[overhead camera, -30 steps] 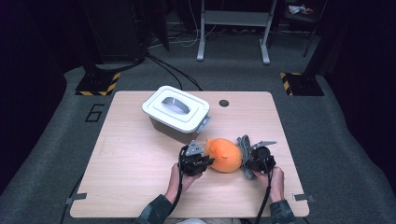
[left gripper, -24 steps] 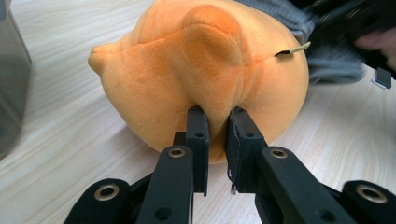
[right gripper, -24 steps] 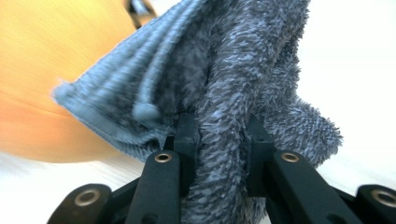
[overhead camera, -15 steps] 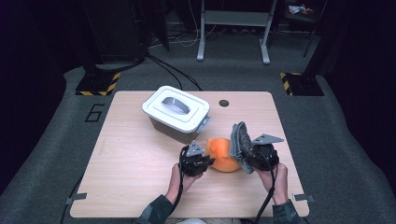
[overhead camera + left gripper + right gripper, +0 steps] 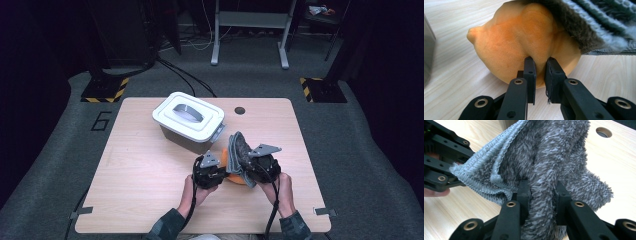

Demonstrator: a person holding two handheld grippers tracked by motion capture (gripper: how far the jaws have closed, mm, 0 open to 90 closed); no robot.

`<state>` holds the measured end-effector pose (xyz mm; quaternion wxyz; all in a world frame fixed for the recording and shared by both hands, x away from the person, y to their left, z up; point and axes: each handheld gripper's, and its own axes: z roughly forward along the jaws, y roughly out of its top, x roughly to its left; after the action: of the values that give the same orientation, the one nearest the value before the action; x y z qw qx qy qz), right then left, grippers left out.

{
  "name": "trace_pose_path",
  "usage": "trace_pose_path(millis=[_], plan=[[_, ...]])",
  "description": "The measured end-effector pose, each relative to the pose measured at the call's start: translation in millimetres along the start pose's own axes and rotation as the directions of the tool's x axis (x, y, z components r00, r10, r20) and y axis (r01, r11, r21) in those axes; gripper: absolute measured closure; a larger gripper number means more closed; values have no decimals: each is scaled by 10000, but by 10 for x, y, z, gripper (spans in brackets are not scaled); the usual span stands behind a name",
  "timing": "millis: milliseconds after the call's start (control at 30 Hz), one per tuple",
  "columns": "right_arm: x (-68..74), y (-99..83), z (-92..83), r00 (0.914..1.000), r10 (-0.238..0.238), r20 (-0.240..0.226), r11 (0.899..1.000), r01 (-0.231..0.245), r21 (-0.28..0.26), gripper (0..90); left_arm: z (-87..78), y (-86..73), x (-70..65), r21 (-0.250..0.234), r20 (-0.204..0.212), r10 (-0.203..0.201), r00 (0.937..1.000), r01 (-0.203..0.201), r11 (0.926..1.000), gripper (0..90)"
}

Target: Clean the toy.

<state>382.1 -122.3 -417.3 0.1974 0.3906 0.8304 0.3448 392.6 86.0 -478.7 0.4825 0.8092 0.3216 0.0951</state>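
Two soft items are being handled near the front edge of the table: an orange plush piece and a grey fleecy cloth. The orange plush piece is resting on the tabletop just right of centre; it is rounded, velvety, with a small nub at one side and a fold down its middle. The left gripper is pinching that fold, its jaws nearly together on a thin ridge of the fabric, and is holding the piece in place. The grey fleecy cloth is shaggy, with a ribbed pale-blue hem, and is hanging bunched and upright. The right gripper is clamping a thick wad of it between its jaws and is holding it off the table, so that the hem is draping over the top of the orange piece.

Judged from this arrangement, the two items are being separated: the cloth is mostly clear, but one edge is still lying on the plush, so the separation is not complete. A white lidded bin is standing behind both items, toward the back edge, lid on; whether either item is going into it cannot be told.
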Motion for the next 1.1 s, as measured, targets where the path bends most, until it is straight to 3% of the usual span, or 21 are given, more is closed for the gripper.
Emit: trace_pose_path(millis=[267,667,867,1100], plan=[[-134,-92,-6,9993,219,311,9996,-225,174,719,5,-4,8,14,61,-51,10000,51,10000,802],[-350,-275,26,9924,991,724,9941,-1019,367,718,8,-6,11,37,51,-64,10000,64,10000,802],[-449,-374,70,9832,1402,1167,9876,-1472,538,718,10,-9,17,11,83,-118,9999,118,9999,801],[-543,-510,195,9754,1814,1256,9777,-1926,837,719,12,-9,13,24,58,-63,10000,63,10000,801]])
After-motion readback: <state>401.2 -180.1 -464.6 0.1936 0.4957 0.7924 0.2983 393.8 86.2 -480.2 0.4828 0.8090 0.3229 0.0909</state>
